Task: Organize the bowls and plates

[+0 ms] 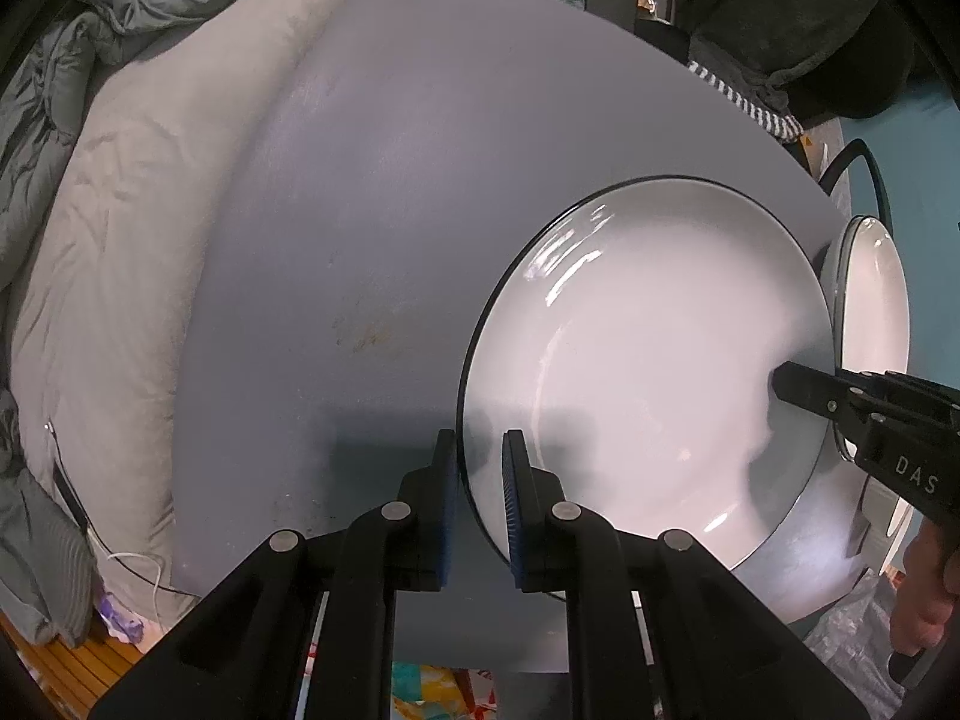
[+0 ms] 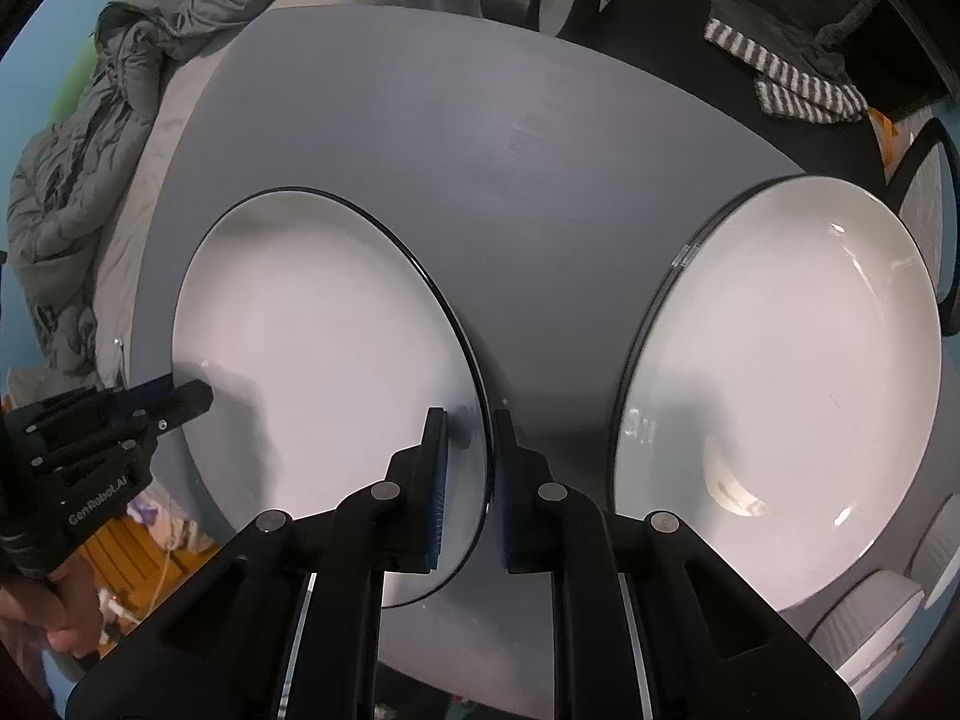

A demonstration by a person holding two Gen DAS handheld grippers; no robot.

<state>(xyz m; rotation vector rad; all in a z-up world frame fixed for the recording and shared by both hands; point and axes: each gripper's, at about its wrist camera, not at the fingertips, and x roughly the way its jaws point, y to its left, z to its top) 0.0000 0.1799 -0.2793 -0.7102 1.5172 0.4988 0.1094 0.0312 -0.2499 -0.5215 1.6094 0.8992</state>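
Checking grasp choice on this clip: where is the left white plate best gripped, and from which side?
Grip the white plate by its thin black-edged rim, coming from above with one finger inside and one outside. It lies flat on the grey table, so only the raised rim offers a pinch. Both tools do this at opposite edges: the left tool and the right tool straddle the rim, closed on it.

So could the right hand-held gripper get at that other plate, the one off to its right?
Probably not right now: the right hand-held gripper is shut on the near plate's rim. Nothing blocks the way to the other plate once it lets go.
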